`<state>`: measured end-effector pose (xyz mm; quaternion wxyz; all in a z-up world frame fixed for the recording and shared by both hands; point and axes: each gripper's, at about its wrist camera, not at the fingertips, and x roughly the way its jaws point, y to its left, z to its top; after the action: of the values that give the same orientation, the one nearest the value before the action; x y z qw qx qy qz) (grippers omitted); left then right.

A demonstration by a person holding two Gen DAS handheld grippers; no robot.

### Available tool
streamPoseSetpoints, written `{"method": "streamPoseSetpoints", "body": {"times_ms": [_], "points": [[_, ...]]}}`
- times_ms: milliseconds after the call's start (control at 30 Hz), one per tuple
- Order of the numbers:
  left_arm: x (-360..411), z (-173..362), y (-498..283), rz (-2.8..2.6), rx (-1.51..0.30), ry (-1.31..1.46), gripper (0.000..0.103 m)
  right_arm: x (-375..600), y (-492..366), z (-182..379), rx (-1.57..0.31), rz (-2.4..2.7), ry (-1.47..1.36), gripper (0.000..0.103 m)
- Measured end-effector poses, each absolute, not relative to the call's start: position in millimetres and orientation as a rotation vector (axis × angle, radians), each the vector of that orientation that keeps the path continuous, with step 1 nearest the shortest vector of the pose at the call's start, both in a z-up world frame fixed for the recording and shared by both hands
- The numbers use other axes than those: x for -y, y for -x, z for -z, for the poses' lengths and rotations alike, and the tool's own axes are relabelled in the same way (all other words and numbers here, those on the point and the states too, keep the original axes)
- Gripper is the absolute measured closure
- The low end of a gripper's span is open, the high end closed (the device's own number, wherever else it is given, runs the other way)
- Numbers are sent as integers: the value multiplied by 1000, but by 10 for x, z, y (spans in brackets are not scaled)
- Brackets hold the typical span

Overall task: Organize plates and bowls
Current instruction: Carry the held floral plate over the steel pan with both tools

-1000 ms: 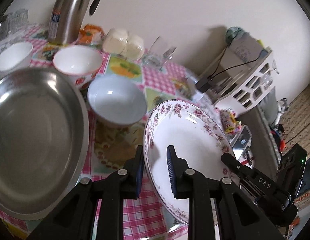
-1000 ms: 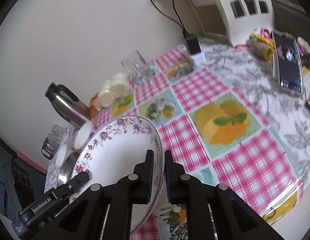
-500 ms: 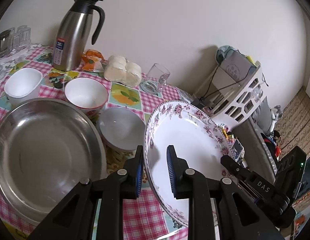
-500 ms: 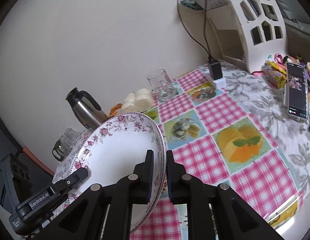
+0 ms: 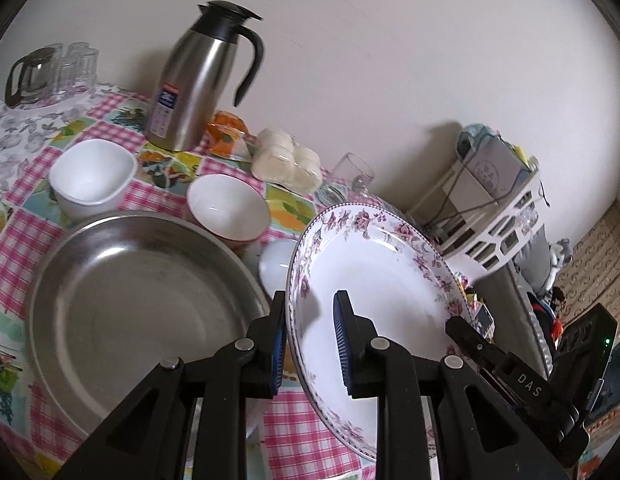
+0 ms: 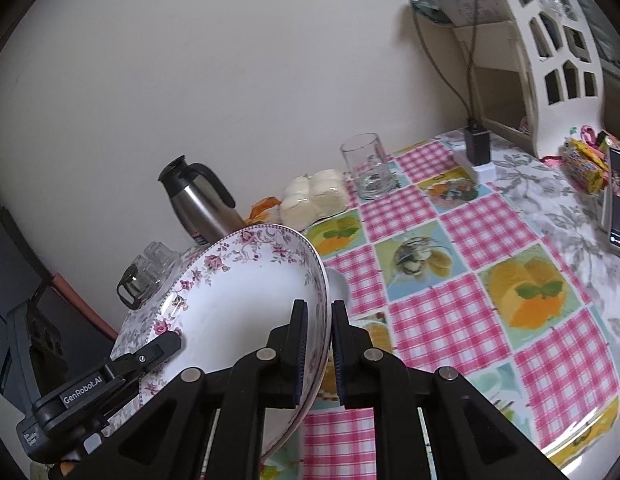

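Both grippers hold one white floral plate (image 5: 381, 276) in the air, tilted above the table. My left gripper (image 5: 310, 308) is shut on its left rim. My right gripper (image 6: 318, 312) is shut on the opposite rim of the floral plate (image 6: 246, 292); the right gripper (image 5: 465, 332) also shows at the plate's far edge in the left wrist view. Below lie a large steel basin (image 5: 138, 304), a square white bowl (image 5: 92, 176), a red-rimmed white bowl (image 5: 228, 208) and a pale bowl (image 5: 276, 266) half hidden behind the plate.
A steel thermos jug (image 5: 194, 80), wrapped white buns (image 5: 288, 160), a drinking glass (image 6: 367, 172) and a tray of glasses (image 5: 50, 72) stand by the wall. A white rack (image 6: 529, 48), a charger (image 6: 477, 148) and a phone (image 6: 619, 200) sit on the checked tablecloth (image 6: 481, 312).
Both grippers have lifted the floral plate up and back from the table; the bowls and basin now look smaller and lower, and more of the thermos and wall shows.
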<state>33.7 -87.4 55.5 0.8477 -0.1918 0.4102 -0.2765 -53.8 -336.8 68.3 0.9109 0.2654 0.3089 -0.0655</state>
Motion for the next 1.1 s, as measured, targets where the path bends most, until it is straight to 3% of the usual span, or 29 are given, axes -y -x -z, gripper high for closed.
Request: {"method": "streamPoseSetpoints", "body": {"times_ms": [1100], "points": [[-415,-322,-752,377,-915,552,80,2167,-229,-478,-744,-26,-458,89]]}}
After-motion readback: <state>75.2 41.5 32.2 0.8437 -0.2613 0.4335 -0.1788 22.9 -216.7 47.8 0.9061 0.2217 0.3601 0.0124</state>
